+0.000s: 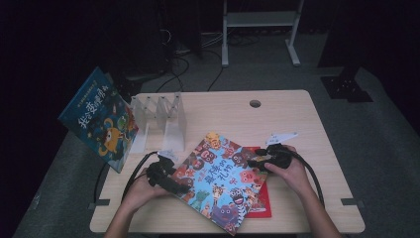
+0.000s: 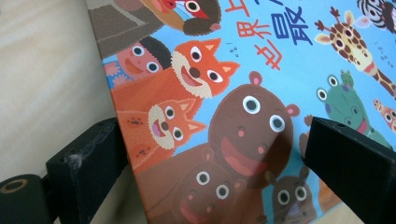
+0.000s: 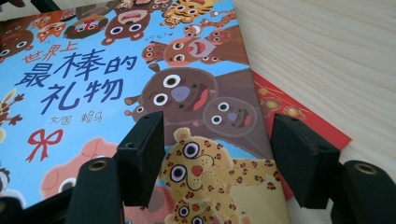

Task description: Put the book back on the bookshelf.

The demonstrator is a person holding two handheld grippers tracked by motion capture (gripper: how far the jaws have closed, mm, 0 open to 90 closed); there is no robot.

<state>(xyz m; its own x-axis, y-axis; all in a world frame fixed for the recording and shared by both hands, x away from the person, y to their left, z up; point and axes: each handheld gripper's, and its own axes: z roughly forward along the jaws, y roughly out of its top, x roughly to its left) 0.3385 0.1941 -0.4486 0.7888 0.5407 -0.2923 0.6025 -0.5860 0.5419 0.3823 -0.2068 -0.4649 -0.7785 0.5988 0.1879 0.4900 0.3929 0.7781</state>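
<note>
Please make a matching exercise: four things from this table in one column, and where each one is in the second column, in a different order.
1. animal picture book
2. red book
3. dark blue book
4. clear book rack

a. propped tilted at the table's left edge
b. standing on the table behind the left claw
c. lying flat between both claws
d. lying under another book

Pairs: 1-c, 2-d, 3-a, 4-b

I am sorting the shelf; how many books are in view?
3: the animal book between both grippers, a red book partly under it, and a blue book leaning at the table's left edge. Others may be hidden.
</note>
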